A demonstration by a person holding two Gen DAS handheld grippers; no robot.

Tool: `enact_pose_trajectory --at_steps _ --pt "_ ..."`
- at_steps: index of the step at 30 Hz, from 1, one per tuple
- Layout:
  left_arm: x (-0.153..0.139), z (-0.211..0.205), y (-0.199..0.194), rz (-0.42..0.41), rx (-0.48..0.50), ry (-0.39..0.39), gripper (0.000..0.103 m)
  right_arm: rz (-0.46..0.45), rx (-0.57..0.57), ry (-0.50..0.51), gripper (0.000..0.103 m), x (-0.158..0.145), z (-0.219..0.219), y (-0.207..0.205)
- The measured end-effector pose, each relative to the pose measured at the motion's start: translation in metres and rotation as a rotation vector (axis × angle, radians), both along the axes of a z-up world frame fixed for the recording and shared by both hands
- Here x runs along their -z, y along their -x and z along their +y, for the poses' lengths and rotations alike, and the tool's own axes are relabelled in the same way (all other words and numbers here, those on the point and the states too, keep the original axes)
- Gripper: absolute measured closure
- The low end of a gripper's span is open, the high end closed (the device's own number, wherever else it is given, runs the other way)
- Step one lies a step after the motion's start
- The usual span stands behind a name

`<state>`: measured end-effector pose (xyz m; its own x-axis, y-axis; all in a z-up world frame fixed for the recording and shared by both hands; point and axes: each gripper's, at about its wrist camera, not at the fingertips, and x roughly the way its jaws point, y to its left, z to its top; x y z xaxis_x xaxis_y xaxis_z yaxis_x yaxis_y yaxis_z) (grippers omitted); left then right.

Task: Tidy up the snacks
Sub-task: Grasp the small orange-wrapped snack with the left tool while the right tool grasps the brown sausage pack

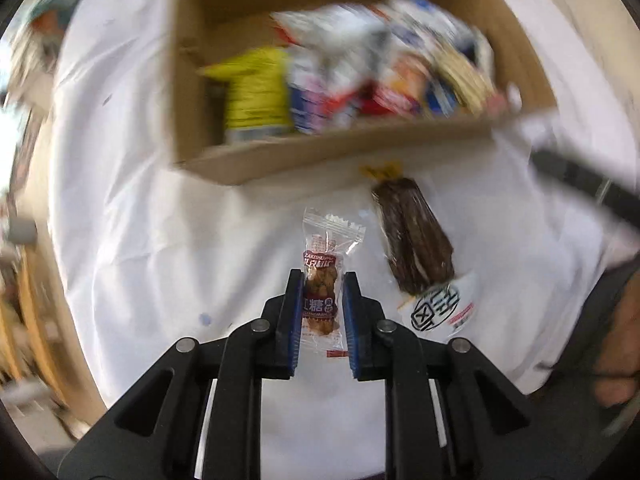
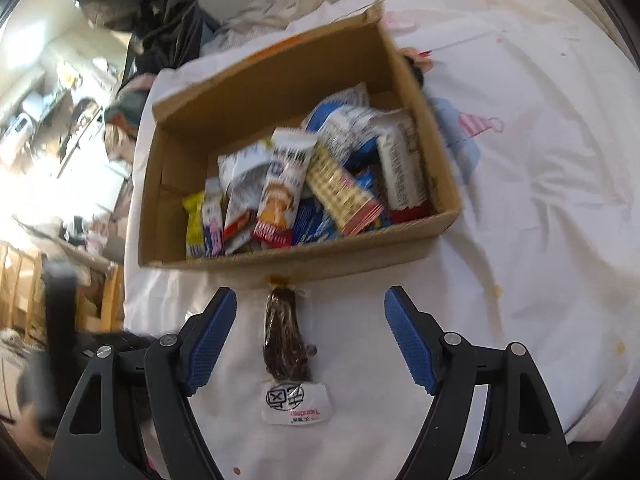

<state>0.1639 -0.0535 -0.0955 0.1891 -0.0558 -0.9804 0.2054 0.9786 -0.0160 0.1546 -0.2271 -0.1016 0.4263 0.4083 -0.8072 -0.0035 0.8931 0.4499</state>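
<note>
A small clear packet of brown twisted snack [image 1: 322, 256] lies on the white cloth, and my left gripper [image 1: 322, 280] is shut on its lower half from both sides. Right of it lies a dark brown snack in a clear bag with a white label [image 1: 412, 236]. In the right wrist view that same dark snack [image 2: 284, 336] lies lengthwise between the wide-apart fingers of my right gripper [image 2: 311, 291], which stands open and touches nothing. Just beyond both stands a cardboard box [image 2: 288, 252], also [image 1: 320, 152], with several wrapped snacks [image 2: 320, 176] piled inside.
A white cloth [image 2: 520, 200] with faint drawings and small stains covers the surface. A black bag [image 2: 160, 20] lies beyond the box at the back left. The surface's left edge drops to a cluttered room. A person's hand [image 1: 616, 340] shows at the right edge.
</note>
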Motion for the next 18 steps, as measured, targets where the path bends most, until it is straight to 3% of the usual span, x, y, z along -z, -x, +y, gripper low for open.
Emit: enact_pose_trajectory --at_steps 3,9,14,18 --pt "-0.012 0.021 0.001 -0.040 -0.103 -0.001 0.088 0.037 -0.024 -0.006 0.002 0.013 0.013 -0.003" --pt "-0.026 0.056 0.005 -0.088 -0.269 0.020 0.087 0.133 -0.129 0.092 0.002 0.046 0.058 -0.009" --pt "-0.036 0.075 0.000 -0.130 -0.332 0.012 0.087 0.143 -0.209 0.255 0.002 0.073 0.100 -0.003" --pt "-0.023 0.086 -0.013 -0.099 -0.360 0.041 0.087 0.109 -0.262 0.429 0.000 0.087 0.125 0.007"
